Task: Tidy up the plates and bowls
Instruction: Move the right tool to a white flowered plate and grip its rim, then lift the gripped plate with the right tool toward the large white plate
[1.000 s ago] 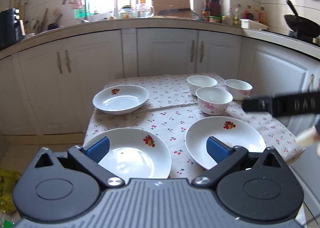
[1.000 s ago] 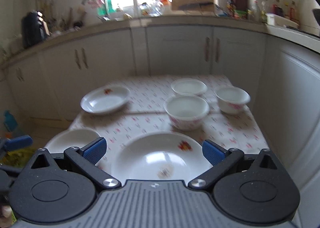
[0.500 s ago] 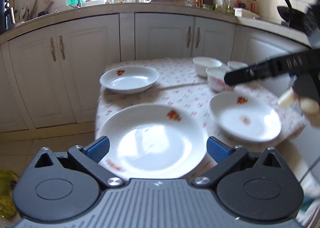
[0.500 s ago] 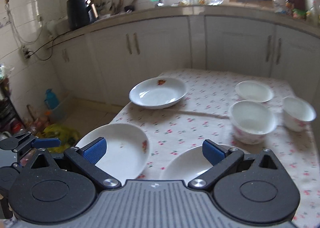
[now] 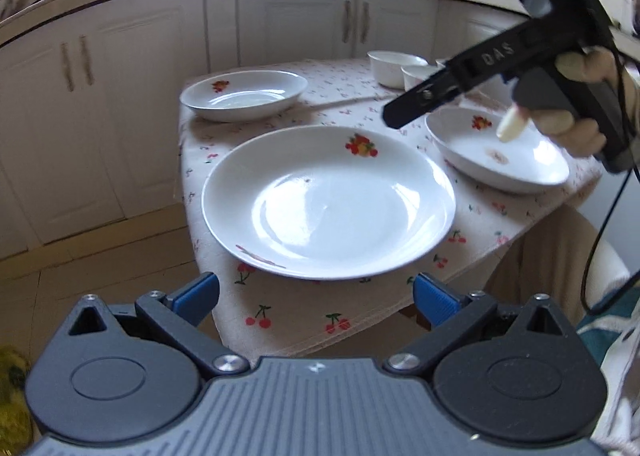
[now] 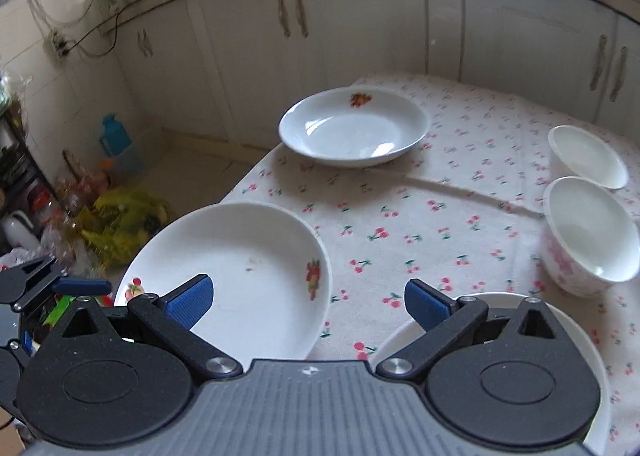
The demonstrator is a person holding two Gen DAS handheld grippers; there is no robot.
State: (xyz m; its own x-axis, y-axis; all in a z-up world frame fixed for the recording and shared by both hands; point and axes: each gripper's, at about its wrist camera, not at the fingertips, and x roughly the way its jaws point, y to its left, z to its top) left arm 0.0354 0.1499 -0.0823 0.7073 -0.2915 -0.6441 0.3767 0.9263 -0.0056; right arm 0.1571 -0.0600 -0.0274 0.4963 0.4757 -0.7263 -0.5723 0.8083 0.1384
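Note:
Three white plates with fruit prints lie on a cherry-print tablecloth. In the left wrist view the near-left plate (image 5: 328, 199) lies just ahead of my open, empty left gripper (image 5: 316, 296); the far plate (image 5: 244, 93) and near-right plate (image 5: 496, 151) lie beyond. Small white bowls (image 5: 390, 63) stand at the back right. My right gripper (image 6: 306, 300) is open and empty, above the gap between the near-left plate (image 6: 240, 268) and the near-right plate (image 6: 576, 340). The far plate (image 6: 354, 127) and two bowls (image 6: 592, 236) (image 6: 584, 155) also show there. The right gripper's body (image 5: 520, 51) hovers over the near-right plate.
White kitchen cabinets (image 5: 280, 23) stand behind the table. The table's left edge (image 5: 188, 191) drops to a tiled floor. Bags, bottles and clutter (image 6: 100, 215) lie on the floor left of the table. The left gripper's fingers (image 6: 80, 286) show at the right wrist view's left edge.
Both grippers have swung left and come lower. The left gripper now faces the near-left plate closely. The right gripper has moved over the near plates. Both stayed open.

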